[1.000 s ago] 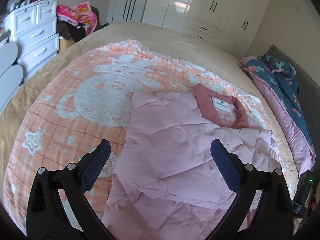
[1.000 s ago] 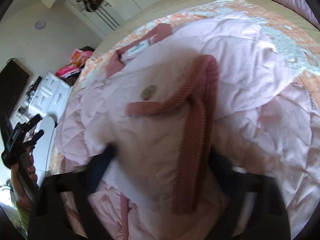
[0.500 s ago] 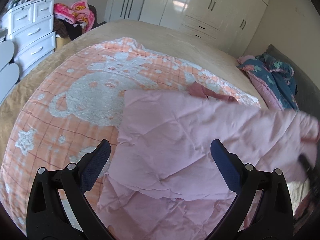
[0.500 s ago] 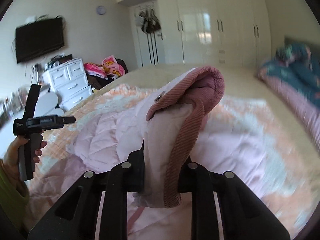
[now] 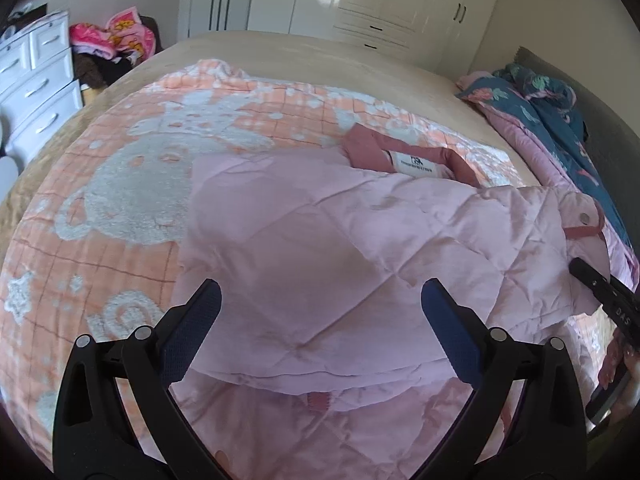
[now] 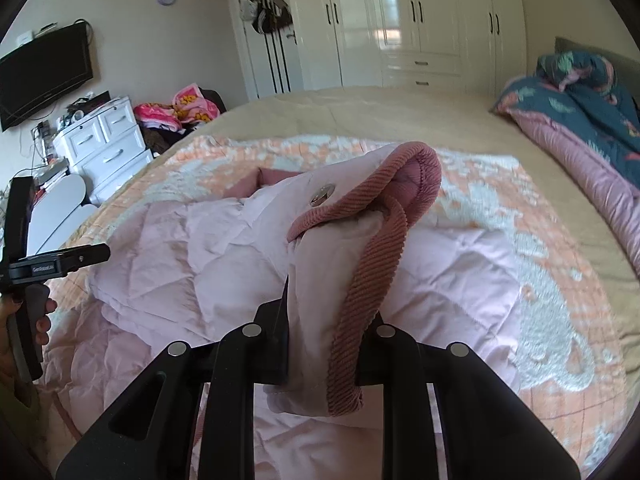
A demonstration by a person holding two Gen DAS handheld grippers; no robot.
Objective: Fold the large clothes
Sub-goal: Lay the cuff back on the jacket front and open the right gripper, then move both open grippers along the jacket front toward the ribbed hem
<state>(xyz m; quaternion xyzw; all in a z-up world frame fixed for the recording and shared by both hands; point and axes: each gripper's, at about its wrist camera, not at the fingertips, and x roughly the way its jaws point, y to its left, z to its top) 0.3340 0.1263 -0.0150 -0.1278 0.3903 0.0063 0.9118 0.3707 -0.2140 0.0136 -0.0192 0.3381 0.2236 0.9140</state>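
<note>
A pale pink quilted jacket [image 5: 320, 248] with a dark pink collar [image 5: 404, 156] lies on the bed. My left gripper [image 5: 320, 320] is open and empty, hovering over the jacket's middle. My right gripper [image 6: 324, 320] is shut on the jacket's sleeve cuff [image 6: 360, 232], a ribbed dark pink band with a metal snap [image 6: 322, 194], and holds it raised above the jacket body [image 6: 192, 260]. In the left wrist view the cuff [image 5: 580, 220] and the right gripper [image 5: 604, 296] show at the right edge.
An orange and white blanket [image 5: 132, 184] covers the bed. A folded blue and pink quilt [image 5: 552, 128] lies at the bed's right side. White drawers [image 5: 32, 92] stand at the left, wardrobes [image 6: 420, 20] at the back, a clothes heap [image 6: 180, 108] by the wall.
My right gripper has lifted the sleeve cuff off the jacket and carried it over the jacket body. The sleeve now drapes across. The left gripper has stayed open above the jacket.
</note>
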